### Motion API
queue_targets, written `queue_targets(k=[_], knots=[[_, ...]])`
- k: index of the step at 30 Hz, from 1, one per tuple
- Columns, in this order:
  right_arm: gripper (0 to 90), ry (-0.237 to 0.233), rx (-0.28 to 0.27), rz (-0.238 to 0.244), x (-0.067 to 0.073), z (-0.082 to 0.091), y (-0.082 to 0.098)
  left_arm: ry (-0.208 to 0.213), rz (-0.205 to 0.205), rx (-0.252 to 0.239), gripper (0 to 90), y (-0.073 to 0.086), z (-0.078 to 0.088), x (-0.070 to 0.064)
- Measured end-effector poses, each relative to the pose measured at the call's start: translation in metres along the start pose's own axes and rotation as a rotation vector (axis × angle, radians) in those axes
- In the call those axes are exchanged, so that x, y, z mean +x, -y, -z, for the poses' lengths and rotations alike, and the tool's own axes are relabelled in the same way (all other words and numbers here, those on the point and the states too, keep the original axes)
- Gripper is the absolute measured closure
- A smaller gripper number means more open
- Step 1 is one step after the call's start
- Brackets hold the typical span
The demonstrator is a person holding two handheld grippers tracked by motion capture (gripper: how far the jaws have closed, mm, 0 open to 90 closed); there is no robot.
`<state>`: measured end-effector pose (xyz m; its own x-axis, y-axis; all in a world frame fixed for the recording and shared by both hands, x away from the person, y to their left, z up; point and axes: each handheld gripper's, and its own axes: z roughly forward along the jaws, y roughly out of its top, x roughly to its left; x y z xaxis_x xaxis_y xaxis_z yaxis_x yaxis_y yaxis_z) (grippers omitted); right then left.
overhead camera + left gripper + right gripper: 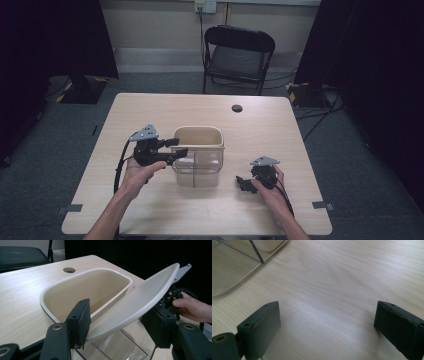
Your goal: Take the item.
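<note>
The clear bin (197, 162) with a cream rim stands at the centre of the wooden surface (150, 110). The left gripper (172, 150) sits at the bin's left rim, jaws spread wide around the tilted cream lid (135, 305), not clamped. The right gripper (245, 182) rests low near the surface, right of the bin, jaws wide apart and empty.

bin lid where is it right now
The cream lid is tilted up over the open bin at mid-table, between the jaws of the left gripper; the right gripper rests on the table to the bin's right.
</note>
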<state>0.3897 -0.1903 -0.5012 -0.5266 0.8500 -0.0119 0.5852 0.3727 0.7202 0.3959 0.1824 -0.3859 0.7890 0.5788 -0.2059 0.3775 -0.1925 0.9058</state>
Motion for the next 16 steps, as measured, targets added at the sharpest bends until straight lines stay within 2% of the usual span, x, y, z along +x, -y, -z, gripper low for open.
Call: queue_targets(k=[16], knots=[[6.2, 0.000, 0.000, 0.000, 0.0000, 0.0000, 0.0000, 0.002, 0.000, -0.001, 40.4, -0.0002, -0.0002, 0.0003]])
